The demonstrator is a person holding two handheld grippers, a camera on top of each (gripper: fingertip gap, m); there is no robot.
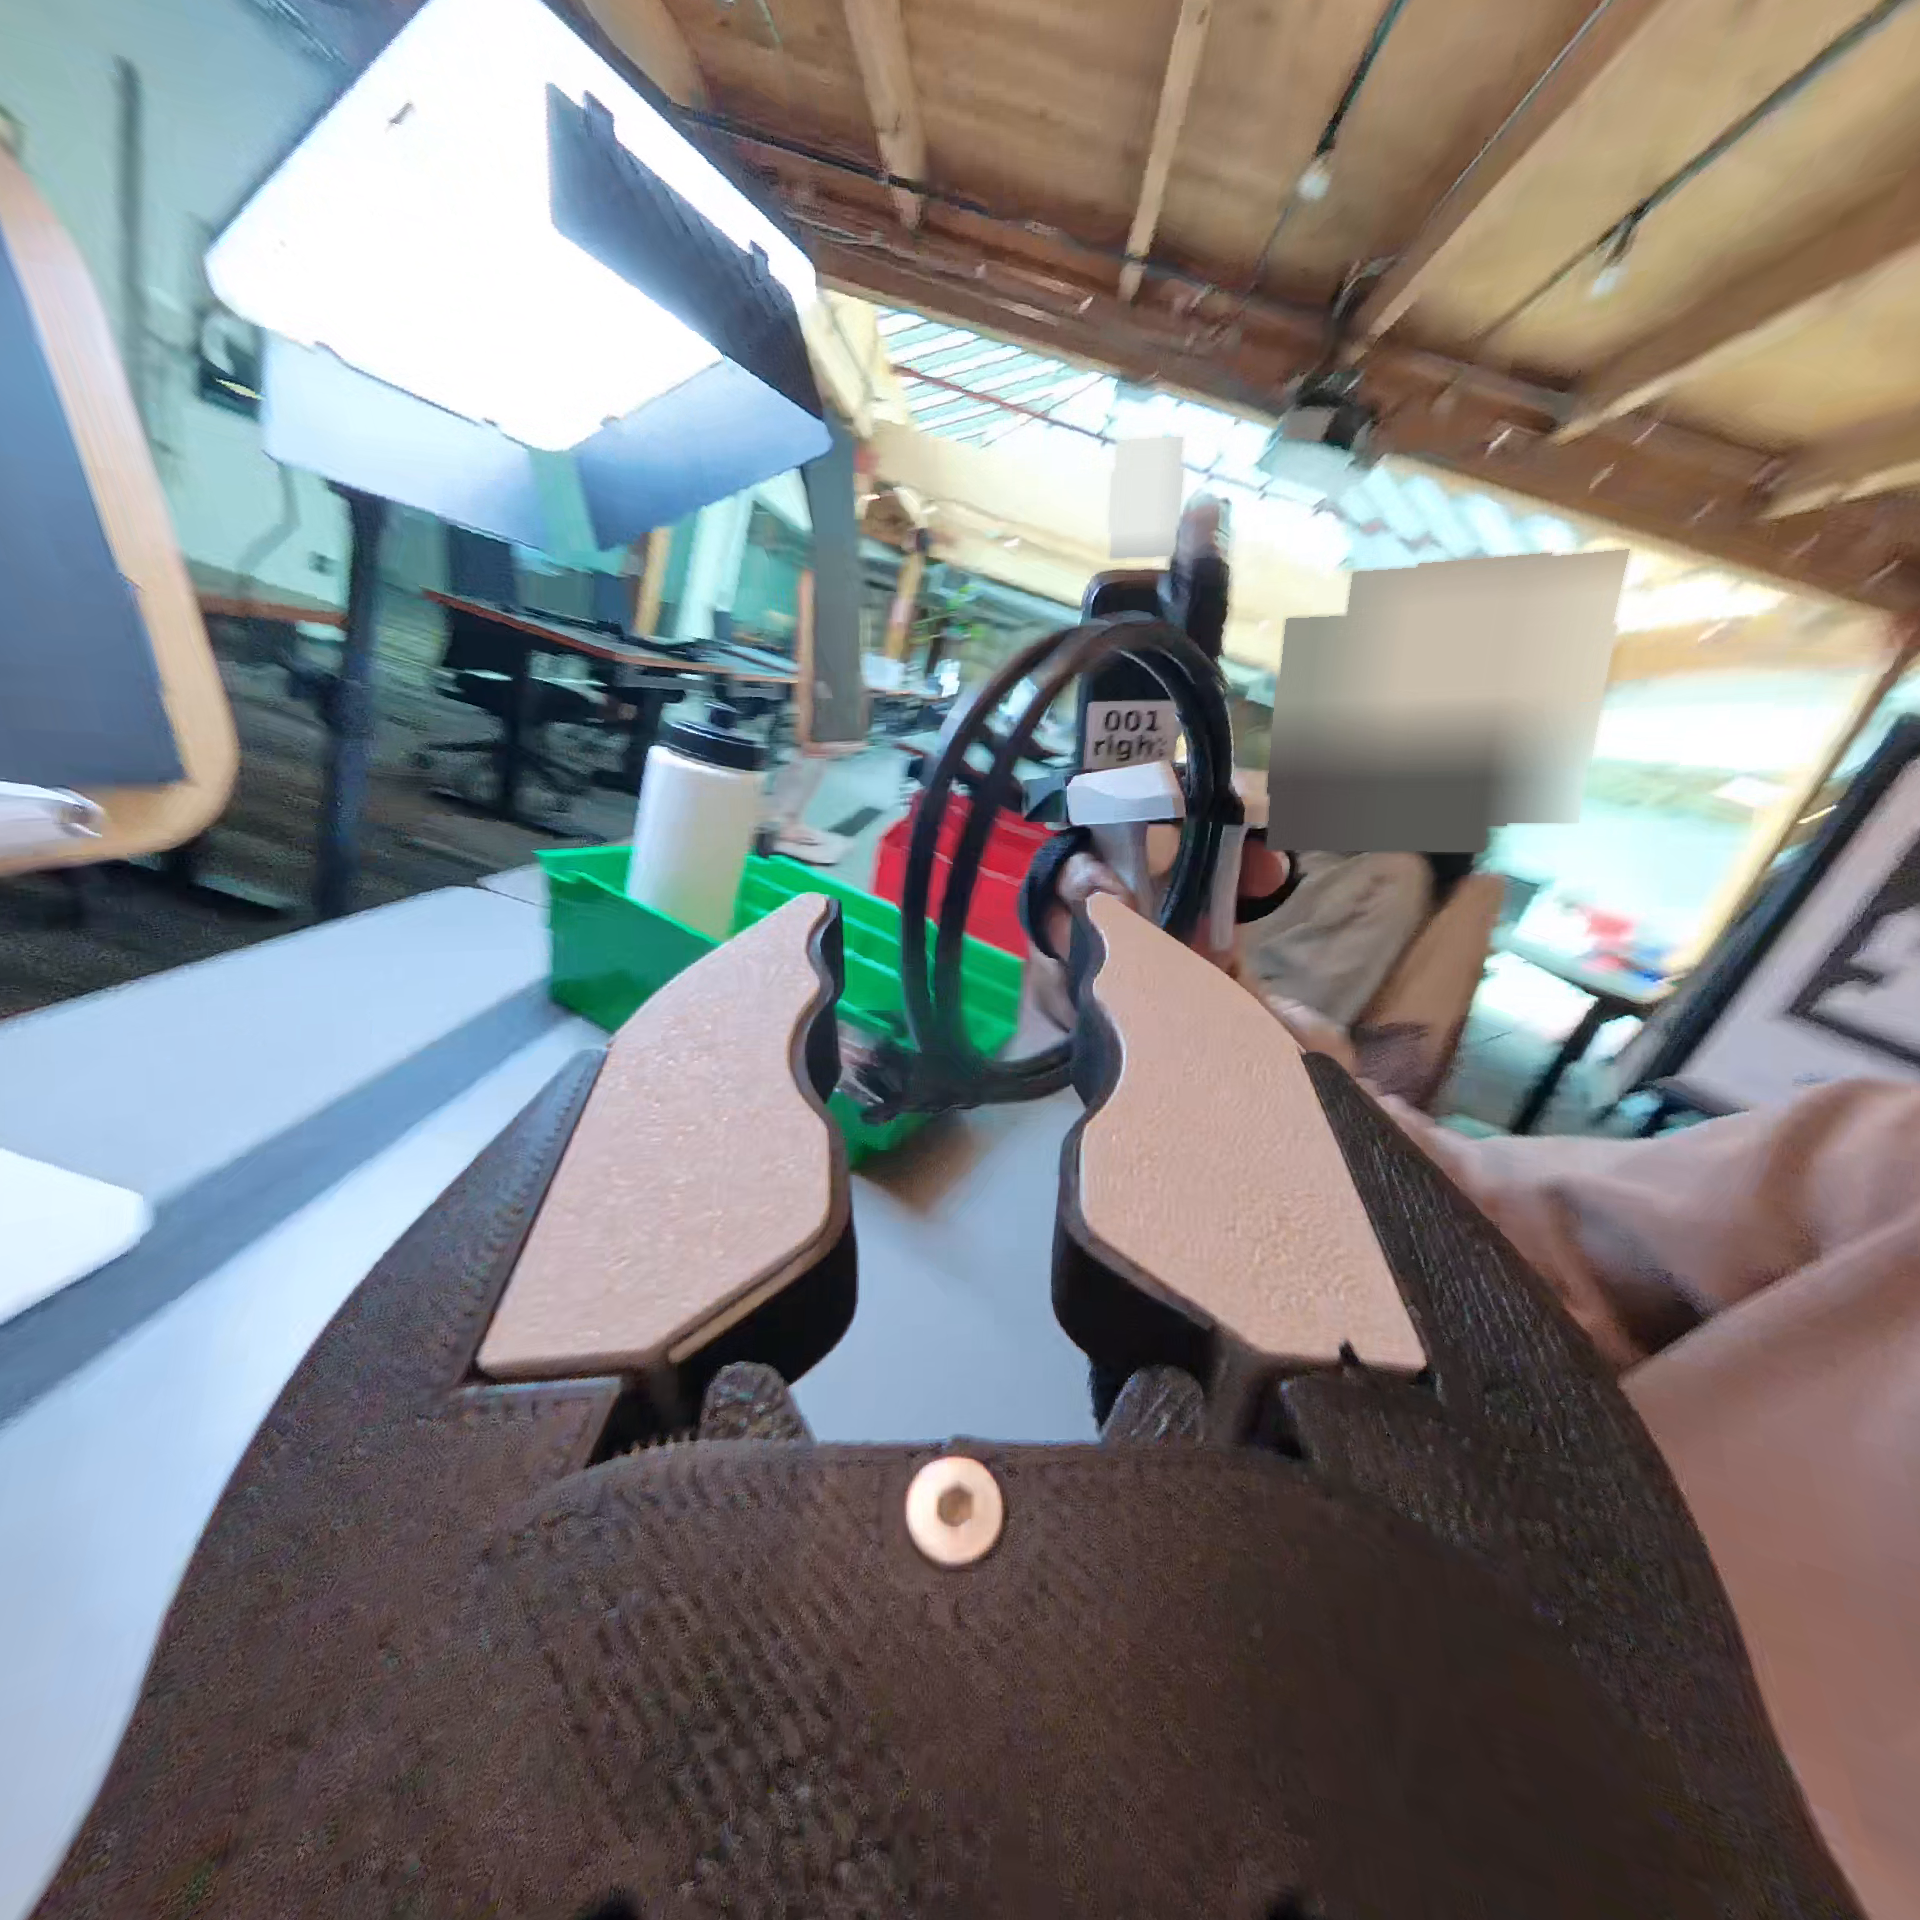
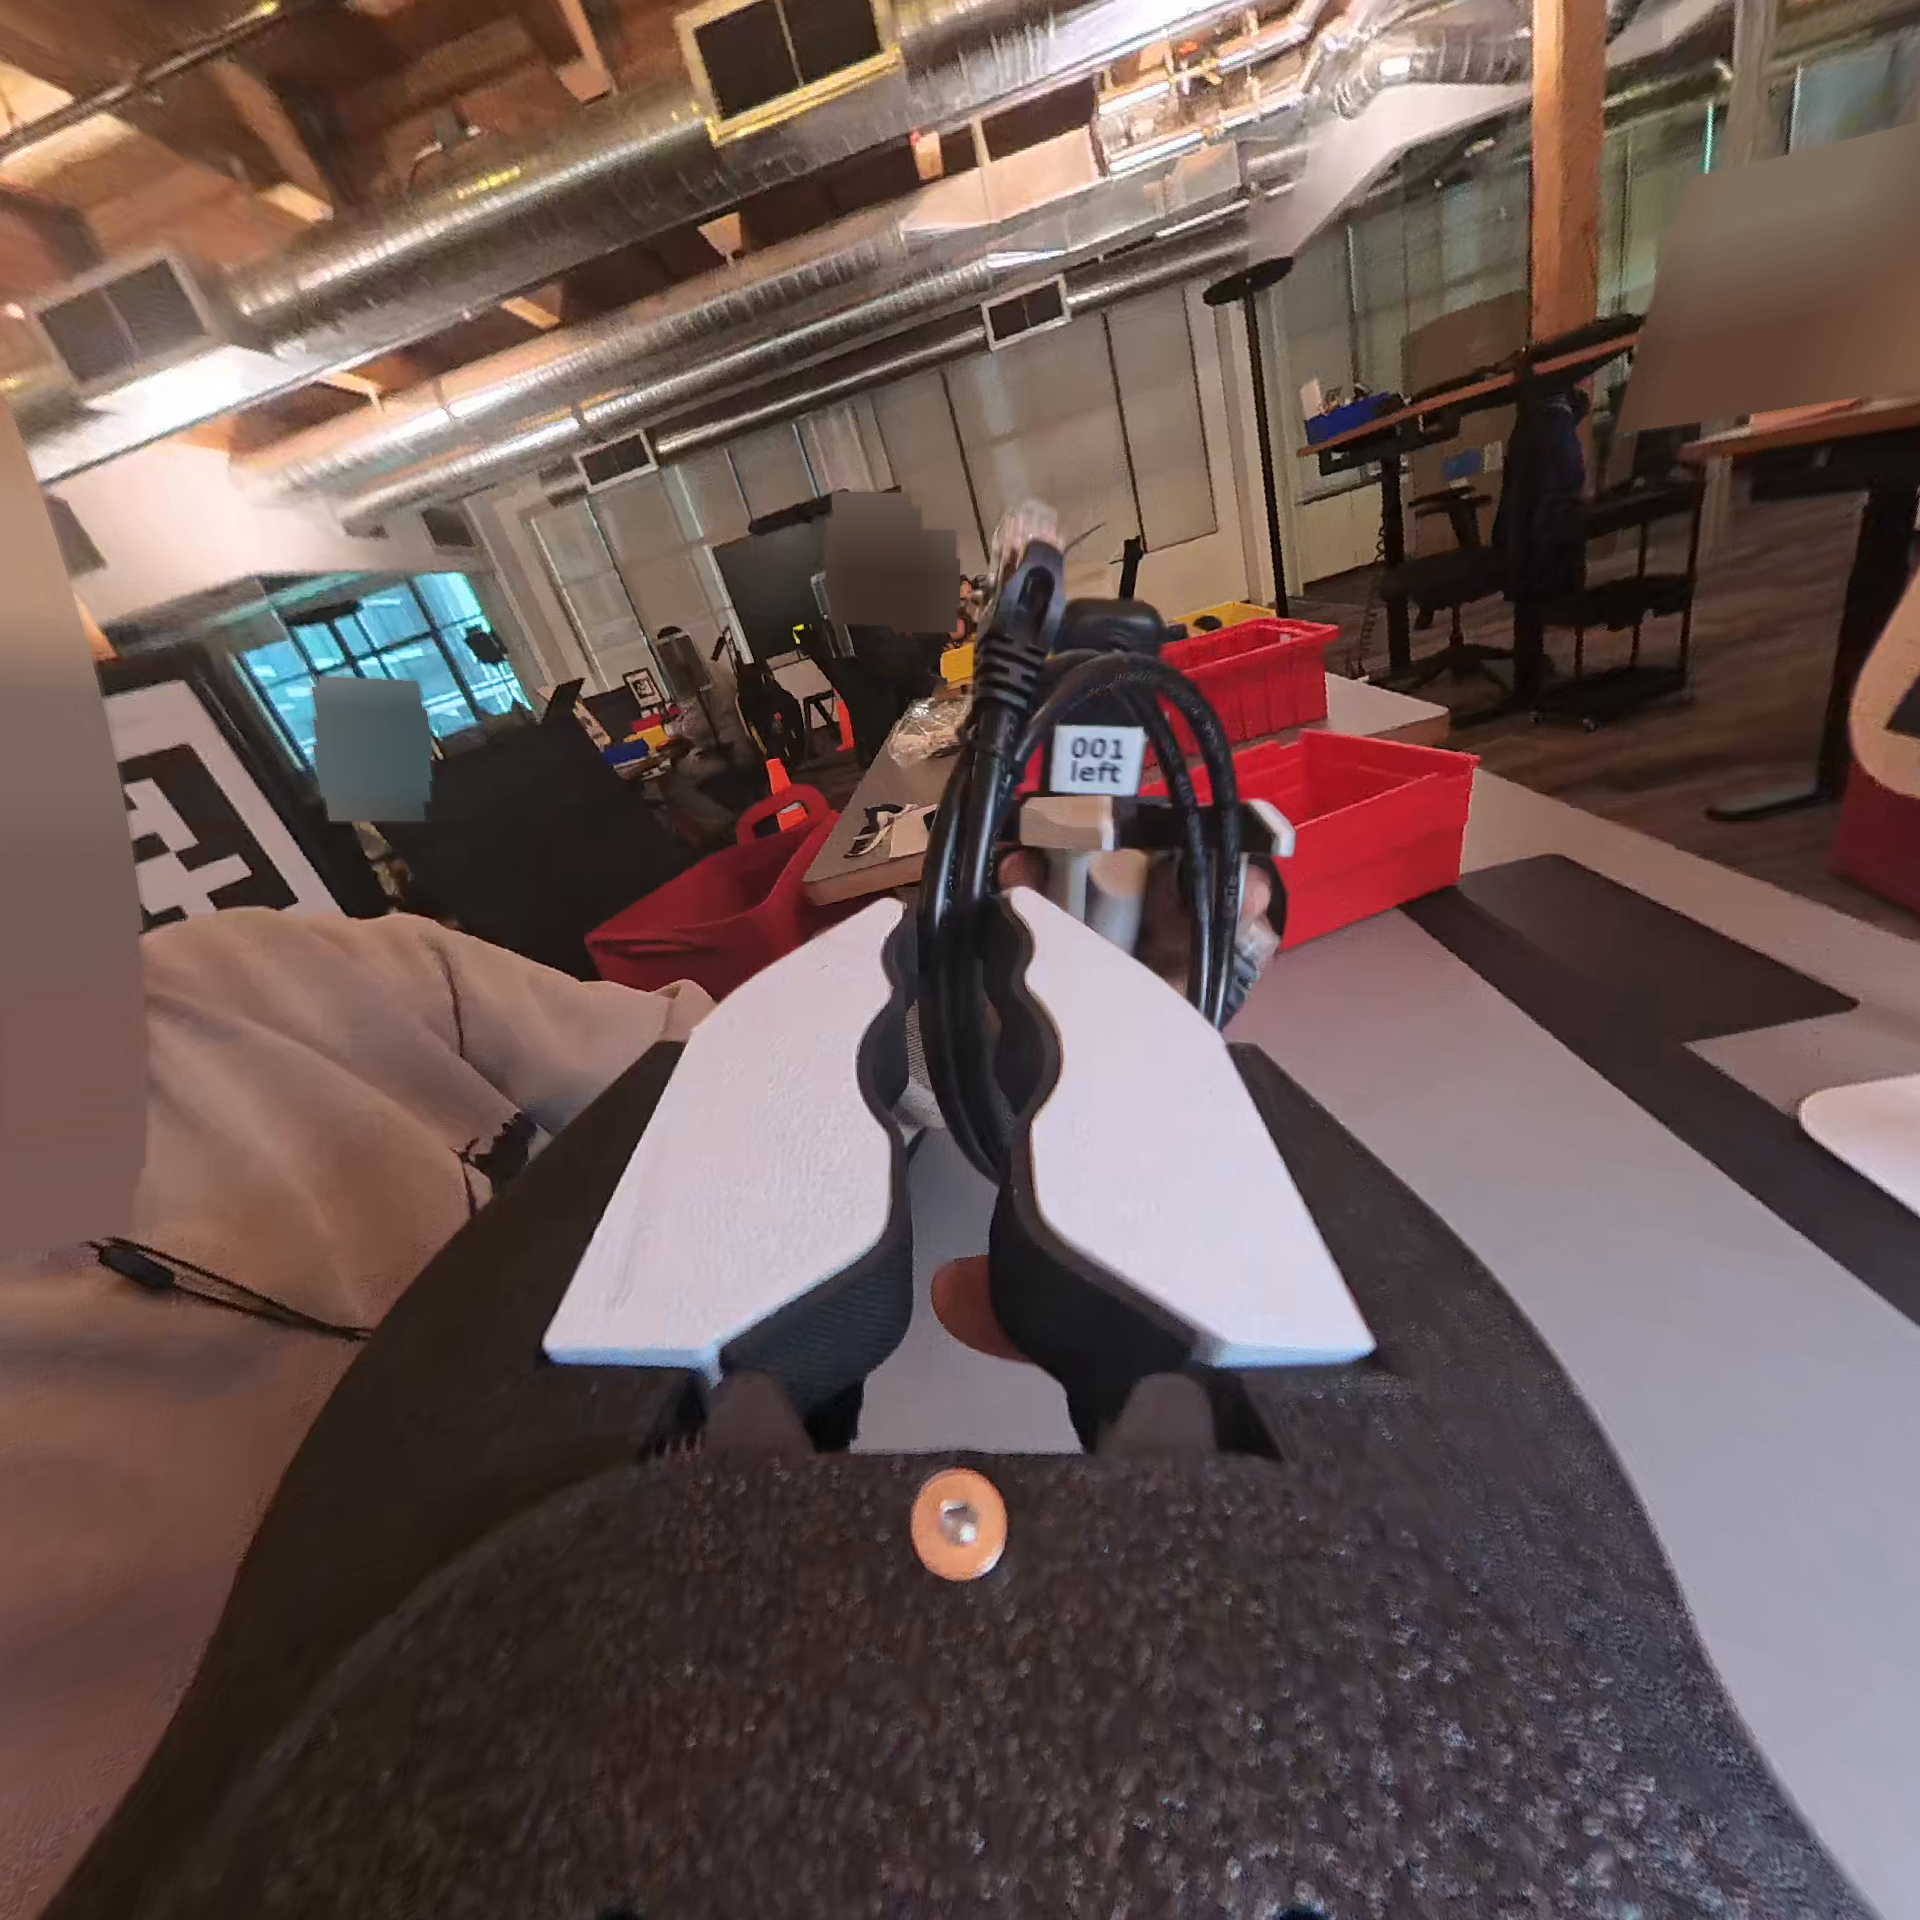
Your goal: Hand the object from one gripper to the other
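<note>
Coiled black cable point(image 2: 971, 935) clamped between the white fingers of the right gripper point(image 2: 961, 914), left gripper point(image 1: 961, 914) held agape — tan fingers wide of the cable's loops, green bin point(image 1: 613, 935) behind.

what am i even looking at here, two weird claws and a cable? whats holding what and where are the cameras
No robot arm here: a person holds a hand-held two-finger gripper in each hand, and each gripper carries a camera looking forward along its own fingers.

The left wrist view shows the left gripper, tan-fingered and open, with nothing between its fingers. Farther off, facing it, is the other gripper.

The right wrist view shows the right gripper, white-fingered, shut on a coiled black cable. The same cable appears in the left view, hanging ahead of the open fingers.

Below is a grey table. On it stand a green bin holding a white bottle, and a red bin.
</note>
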